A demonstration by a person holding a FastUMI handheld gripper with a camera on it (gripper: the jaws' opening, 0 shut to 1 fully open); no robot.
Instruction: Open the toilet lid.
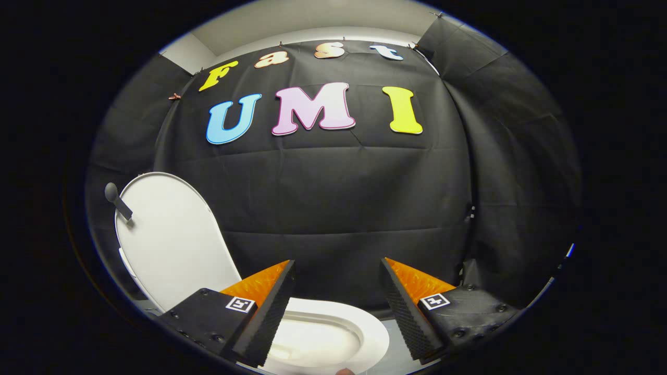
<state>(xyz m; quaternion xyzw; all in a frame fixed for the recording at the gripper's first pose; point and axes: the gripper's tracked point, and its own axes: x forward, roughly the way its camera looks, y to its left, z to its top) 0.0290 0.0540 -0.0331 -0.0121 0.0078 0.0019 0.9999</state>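
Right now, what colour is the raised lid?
White lid, seen in the gripper view.

text: none legible | hand-held gripper (337,263) fingers (271,307): square coded markers, unreadable

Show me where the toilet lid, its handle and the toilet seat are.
toilet lid (167,239), gripper view, middle of raised lid.
lid handle (118,200), gripper view, on its dark stem.
toilet seat (372,338), gripper view, white rim between the open gripper (336,307) fingers.

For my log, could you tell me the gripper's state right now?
Gripper: open, fingers apart and holding nothing, above the toilet bowl; lid already raised.
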